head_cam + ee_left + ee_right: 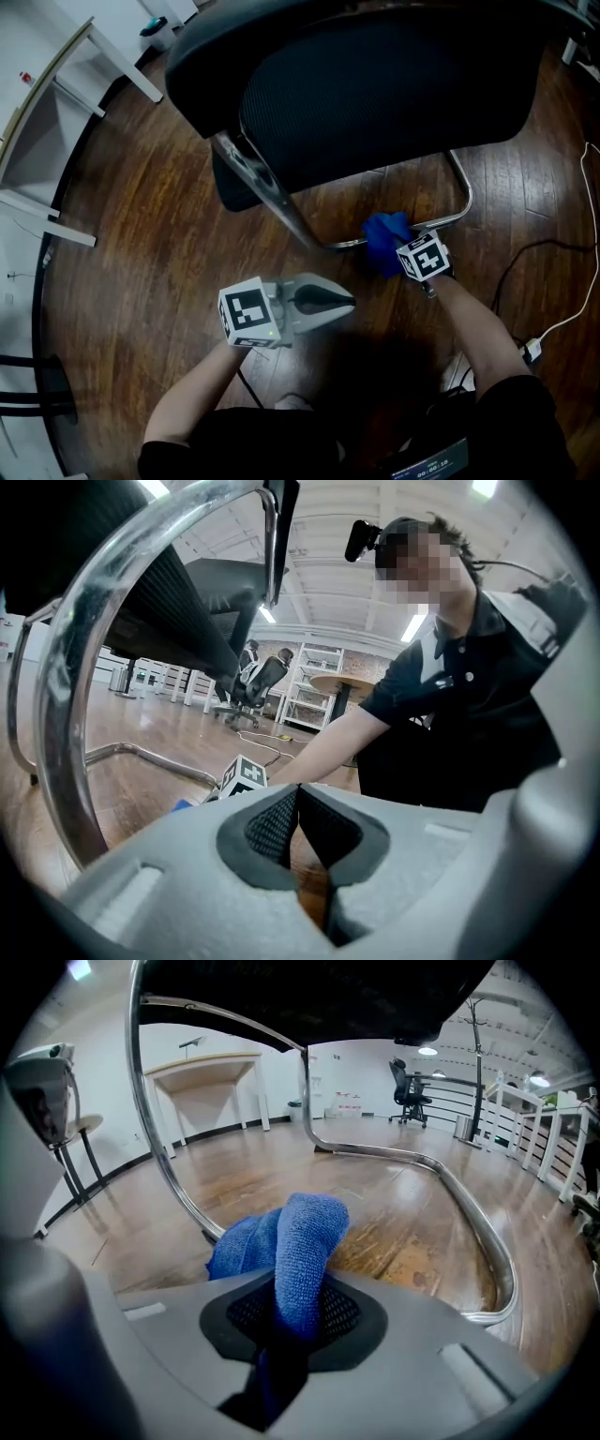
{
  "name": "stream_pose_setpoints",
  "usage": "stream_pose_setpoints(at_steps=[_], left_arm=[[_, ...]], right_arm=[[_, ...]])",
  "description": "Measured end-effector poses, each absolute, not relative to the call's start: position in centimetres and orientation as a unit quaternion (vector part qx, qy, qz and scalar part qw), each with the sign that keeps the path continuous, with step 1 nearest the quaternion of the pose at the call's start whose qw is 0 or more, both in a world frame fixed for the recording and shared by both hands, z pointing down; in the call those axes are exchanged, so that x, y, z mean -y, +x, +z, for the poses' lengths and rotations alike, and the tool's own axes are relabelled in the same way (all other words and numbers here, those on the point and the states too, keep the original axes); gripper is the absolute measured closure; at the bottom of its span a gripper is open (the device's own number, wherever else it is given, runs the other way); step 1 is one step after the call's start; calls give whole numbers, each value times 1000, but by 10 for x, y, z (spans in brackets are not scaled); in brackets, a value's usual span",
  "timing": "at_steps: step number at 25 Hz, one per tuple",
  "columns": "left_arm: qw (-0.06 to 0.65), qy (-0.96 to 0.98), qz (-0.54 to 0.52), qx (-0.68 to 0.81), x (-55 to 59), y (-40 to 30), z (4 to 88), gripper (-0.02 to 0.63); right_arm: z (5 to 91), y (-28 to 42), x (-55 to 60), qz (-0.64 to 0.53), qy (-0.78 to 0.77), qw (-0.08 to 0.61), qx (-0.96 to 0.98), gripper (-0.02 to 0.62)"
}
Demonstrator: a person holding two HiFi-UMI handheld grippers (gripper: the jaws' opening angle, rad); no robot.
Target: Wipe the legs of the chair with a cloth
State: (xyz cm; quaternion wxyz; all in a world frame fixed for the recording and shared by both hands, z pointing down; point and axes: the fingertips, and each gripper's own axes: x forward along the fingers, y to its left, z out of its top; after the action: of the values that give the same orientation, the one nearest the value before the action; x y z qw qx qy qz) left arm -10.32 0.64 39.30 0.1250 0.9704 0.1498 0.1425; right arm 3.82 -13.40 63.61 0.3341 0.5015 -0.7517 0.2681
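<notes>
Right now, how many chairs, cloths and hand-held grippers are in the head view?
chair: 1
blue cloth: 1
hand-held grippers: 2 (left hand-held gripper, right hand-held gripper)
total: 4

My left gripper [345,302] is held forward with its jaws closed together, nothing between them. My right gripper [405,253] reaches farther ahead, forearm outstretched, jaws clamped on the cloth [384,239].

Wood floor [141,234] w/ white desk [118,76] left, white plug [532,351] rt.
</notes>
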Motion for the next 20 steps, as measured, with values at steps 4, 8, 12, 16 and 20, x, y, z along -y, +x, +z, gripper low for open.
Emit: stream_pose_setpoints(at_steps=[4, 8, 12, 16, 20], left_arm=[[126, 972, 142, -138, -5, -112, 390, 606], [115, 973, 145, -136, -9, -121, 389, 606], [111, 975, 144, -131, -8, -124, 385, 606], [118, 973, 125, -154, -14, -120, 376, 606], [124, 967, 124, -184, -25, -117, 377, 606]], right_arm=[[639, -17, 132, 268, 455, 333, 781, 538], [621, -88, 134, 262, 410, 307, 818, 538], [564, -141, 135, 254, 355, 234, 869, 538], [503, -156, 127, 235, 314, 180, 902, 538], [423, -159, 119, 191, 250, 98, 944, 539]])
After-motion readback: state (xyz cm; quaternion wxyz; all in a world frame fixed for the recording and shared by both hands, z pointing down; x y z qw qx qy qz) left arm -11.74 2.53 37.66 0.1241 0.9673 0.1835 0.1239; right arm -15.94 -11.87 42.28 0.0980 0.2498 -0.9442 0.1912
